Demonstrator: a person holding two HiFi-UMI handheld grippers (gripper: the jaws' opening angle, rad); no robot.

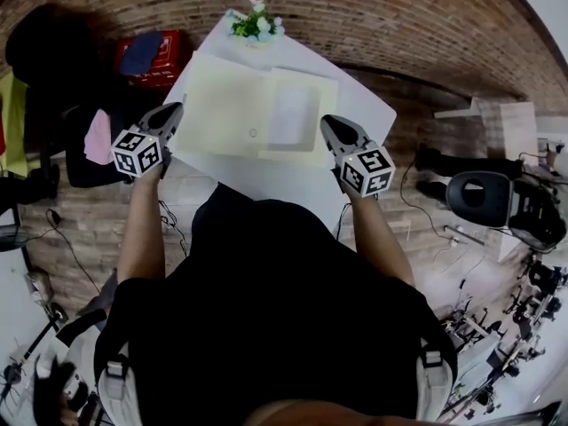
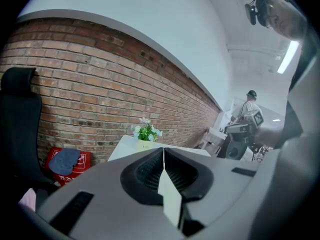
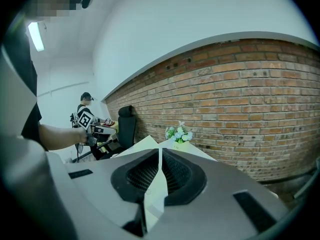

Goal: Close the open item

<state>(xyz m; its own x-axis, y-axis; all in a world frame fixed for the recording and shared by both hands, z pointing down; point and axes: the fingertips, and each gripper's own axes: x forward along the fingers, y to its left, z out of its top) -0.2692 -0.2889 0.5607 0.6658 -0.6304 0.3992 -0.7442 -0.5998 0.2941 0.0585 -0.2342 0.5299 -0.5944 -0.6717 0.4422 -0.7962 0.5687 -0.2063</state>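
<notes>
A pale yellow folder (image 1: 232,106) lies open on the white table (image 1: 362,101), with a white sheet (image 1: 291,114) on its right half. My left gripper (image 1: 170,112) is at the folder's left edge. In the left gripper view the jaws of that gripper (image 2: 164,151) are shut on a cream flap (image 2: 170,194) of the folder. My right gripper (image 1: 330,124) is at the folder's right edge. The right gripper view shows its jaws (image 3: 160,154) pressed together on the cream edge (image 3: 156,191) in the same way.
A small pot of flowers (image 1: 256,25) stands at the table's far end by the brick wall. A black chair (image 1: 44,51) and a red box (image 1: 153,57) are left of the table. Equipment and cables (image 1: 497,198) lie on the floor at the right. A person (image 2: 250,104) stands farther back.
</notes>
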